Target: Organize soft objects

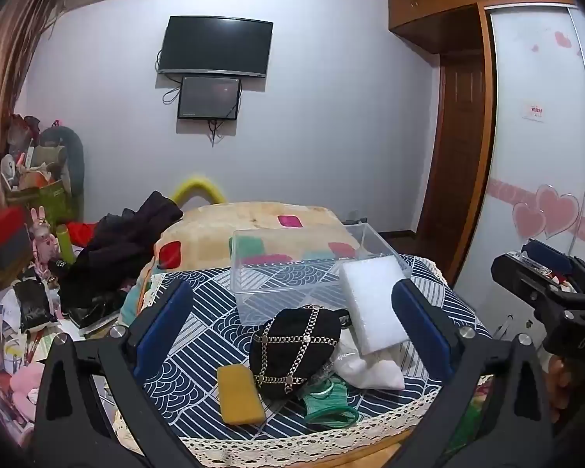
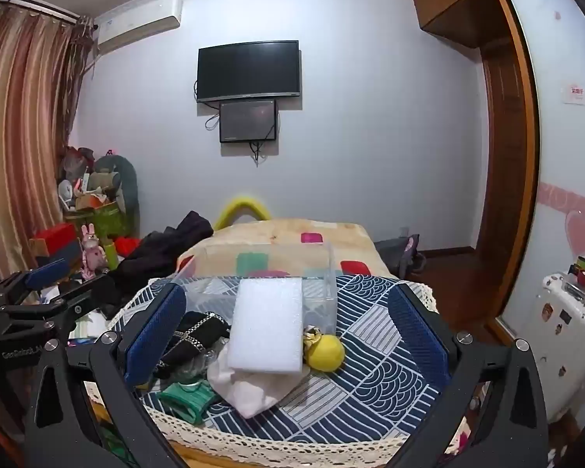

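Soft things lie heaped just in front of the clear bin [image 1: 312, 269]: black cap [image 1: 296, 347], yellow sponge [image 1: 241, 399], white foam block [image 2: 267, 325], yellow ball [image 2: 327, 352]. Left gripper [image 1: 292, 327] and right gripper [image 2: 288, 331] hover before the heap with jaws spread wide and empty, probably lined up for a first pick, the bin standing open-topped to receive it all.

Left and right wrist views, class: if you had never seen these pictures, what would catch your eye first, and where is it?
First, the pile of soft things on the patterned tablecloth: a black cap with gold chains, a white foam block leaning against the clear box behind it, and a yellow ball to the block's right. Next, the two open grippers, left and right, framing the pile. Far behind, a black TV hangs on the wall.
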`<state>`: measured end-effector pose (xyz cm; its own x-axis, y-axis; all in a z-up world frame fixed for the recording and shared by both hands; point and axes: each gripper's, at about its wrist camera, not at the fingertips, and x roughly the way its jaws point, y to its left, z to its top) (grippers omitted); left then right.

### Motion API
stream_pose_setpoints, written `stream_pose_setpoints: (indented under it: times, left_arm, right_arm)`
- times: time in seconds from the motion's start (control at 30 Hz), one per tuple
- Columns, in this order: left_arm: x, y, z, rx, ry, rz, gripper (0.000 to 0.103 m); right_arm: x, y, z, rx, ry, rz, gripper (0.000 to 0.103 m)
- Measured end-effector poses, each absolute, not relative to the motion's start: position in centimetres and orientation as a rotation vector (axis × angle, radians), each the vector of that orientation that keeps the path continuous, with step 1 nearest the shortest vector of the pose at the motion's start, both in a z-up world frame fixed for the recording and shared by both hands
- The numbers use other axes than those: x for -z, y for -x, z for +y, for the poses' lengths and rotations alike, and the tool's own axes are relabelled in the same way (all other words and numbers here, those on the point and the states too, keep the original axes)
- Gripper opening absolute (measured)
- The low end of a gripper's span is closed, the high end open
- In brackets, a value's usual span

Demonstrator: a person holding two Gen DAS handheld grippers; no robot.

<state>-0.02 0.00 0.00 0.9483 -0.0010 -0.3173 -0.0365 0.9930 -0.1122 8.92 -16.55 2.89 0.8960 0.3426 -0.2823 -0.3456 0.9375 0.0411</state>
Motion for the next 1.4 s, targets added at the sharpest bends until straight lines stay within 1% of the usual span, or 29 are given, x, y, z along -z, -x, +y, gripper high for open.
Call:
stream_pose_setpoints:
  times: [1.4]
  left_arm:
    - [-0.13, 0.26, -0.42, -0.018, 0.099, 0.312, 0.103]
  right_arm:
    - [-2.72, -8.80, -16.22, -0.377, 0.005, 0.301, 0.103]
